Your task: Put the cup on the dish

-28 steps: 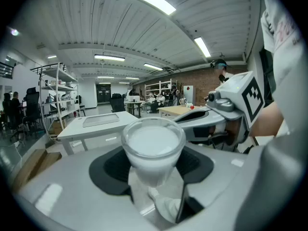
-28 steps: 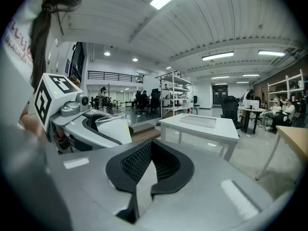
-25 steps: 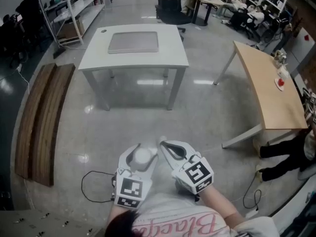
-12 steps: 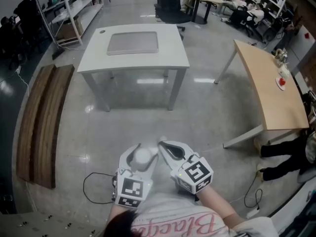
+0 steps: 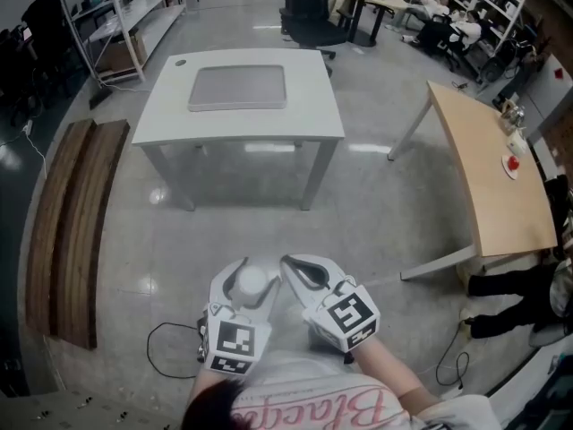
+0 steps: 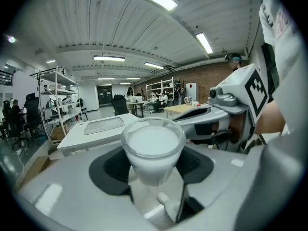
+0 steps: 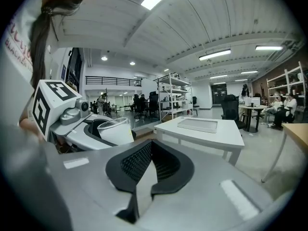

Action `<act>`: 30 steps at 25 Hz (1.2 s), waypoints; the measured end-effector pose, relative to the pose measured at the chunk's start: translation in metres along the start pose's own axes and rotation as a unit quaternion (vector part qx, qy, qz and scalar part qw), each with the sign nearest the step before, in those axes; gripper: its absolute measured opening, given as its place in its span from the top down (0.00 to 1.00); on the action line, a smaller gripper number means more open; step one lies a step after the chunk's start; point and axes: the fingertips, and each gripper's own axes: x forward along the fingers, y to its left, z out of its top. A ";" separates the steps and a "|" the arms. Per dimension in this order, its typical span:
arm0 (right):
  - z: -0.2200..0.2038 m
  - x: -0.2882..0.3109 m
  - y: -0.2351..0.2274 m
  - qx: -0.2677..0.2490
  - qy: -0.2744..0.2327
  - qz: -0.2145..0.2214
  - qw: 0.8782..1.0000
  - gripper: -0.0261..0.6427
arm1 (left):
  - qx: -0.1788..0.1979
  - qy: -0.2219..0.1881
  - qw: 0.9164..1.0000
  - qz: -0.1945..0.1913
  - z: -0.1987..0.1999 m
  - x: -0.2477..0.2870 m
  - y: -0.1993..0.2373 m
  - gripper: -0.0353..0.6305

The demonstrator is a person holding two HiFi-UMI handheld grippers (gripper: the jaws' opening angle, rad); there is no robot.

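Observation:
A white cup [image 5: 252, 283] sits upright between the jaws of my left gripper [image 5: 255, 269], which is shut on it just below the rim; in the left gripper view the cup [image 6: 152, 148] fills the middle, the dark pads at both its sides. My right gripper [image 5: 288, 262] is close beside it on the right, shut and empty, its ribbed pads [image 7: 137, 163] meeting. From the right gripper view the cup [image 7: 117, 131] shows at the left. A flat grey rectangular dish [image 5: 238, 88] lies on the white table [image 5: 304, 119] ahead, well away from both grippers.
A wooden table [image 5: 488, 177] with a small red thing [image 5: 512, 162] stands at the right. Brown boards [image 5: 76, 213] lie on the floor at the left, a black cable [image 5: 166, 340] near my feet. A black office chair [image 5: 304, 7] and shelving [image 5: 116, 16] stand behind the white table.
Both grippers and the cup have come a little nearer to the white table. The grip on the cup is unchanged and the right gripper stays shut.

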 end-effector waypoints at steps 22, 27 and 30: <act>0.050 0.076 -0.120 0.000 0.004 0.048 0.999 0.96 | -0.015 0.003 0.999 0.039 0.070 0.114 0.077 0.56; 0.058 0.097 -0.146 -0.010 0.004 0.069 0.998 0.96 | -0.015 0.004 0.998 0.053 0.082 0.144 0.090 0.56; 0.063 0.106 -0.159 -0.019 0.002 0.077 0.997 0.96 | -0.016 0.003 0.998 0.059 0.085 0.158 0.100 0.56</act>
